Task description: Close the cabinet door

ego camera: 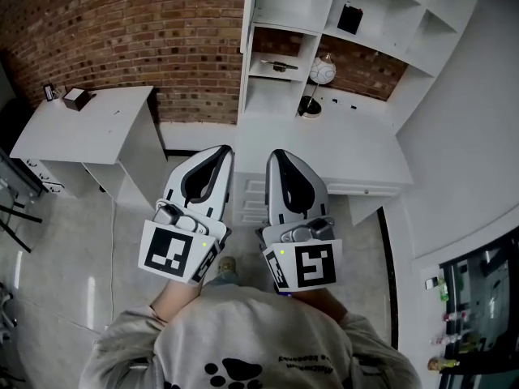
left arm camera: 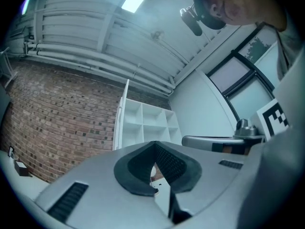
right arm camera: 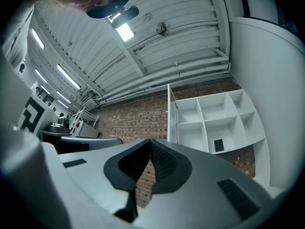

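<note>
The white cabinet [ego camera: 381,10] of open cubbies hangs on the brick wall ahead. Its tall narrow door [ego camera: 250,10] stands open at the cabinet's left edge and shows edge-on. This door [left arm camera: 125,116] also appears in the left gripper view, and the same door [right arm camera: 170,113] in the right gripper view. My left gripper [ego camera: 221,149] and right gripper [ego camera: 276,154] are held side by side, pointing toward the cabinet and well short of it. In both, the jaws meet at the tips with nothing between them: left gripper [left arm camera: 155,144], right gripper [right arm camera: 149,141].
A white desk [ego camera: 357,156] with drawers [ego camera: 253,197] stands under the cabinet. A round white object [ego camera: 323,71] and a black item [ego camera: 350,19] sit in the cubbies. A small white table [ego camera: 89,128] with a box [ego camera: 77,98] stands at the left.
</note>
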`<state>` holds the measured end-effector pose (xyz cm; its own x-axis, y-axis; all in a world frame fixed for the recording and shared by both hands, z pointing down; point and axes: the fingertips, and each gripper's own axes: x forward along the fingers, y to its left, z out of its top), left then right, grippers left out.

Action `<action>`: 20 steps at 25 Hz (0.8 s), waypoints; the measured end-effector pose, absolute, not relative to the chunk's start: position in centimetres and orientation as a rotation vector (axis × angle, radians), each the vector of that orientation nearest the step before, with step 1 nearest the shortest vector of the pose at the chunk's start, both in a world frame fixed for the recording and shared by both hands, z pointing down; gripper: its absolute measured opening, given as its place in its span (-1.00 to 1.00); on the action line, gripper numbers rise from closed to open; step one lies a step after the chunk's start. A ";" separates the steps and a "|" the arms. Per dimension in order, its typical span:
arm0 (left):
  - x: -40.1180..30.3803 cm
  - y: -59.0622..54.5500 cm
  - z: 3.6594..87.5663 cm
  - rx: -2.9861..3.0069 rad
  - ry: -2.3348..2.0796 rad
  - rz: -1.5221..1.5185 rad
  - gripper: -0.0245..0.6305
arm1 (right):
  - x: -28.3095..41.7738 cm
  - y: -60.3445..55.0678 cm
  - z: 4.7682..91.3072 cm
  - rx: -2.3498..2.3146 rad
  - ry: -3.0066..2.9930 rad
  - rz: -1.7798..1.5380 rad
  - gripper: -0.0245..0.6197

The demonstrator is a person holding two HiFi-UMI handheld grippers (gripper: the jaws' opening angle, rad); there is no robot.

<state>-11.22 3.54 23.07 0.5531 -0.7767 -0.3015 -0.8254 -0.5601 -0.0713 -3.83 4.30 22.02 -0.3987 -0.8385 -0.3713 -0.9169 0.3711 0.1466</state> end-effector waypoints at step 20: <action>-12.4 -16.5 22.1 -2.639 1.224 0.331 -0.91 | -4.9 -15.2 21.3 -1.678 2.316 0.455 -0.87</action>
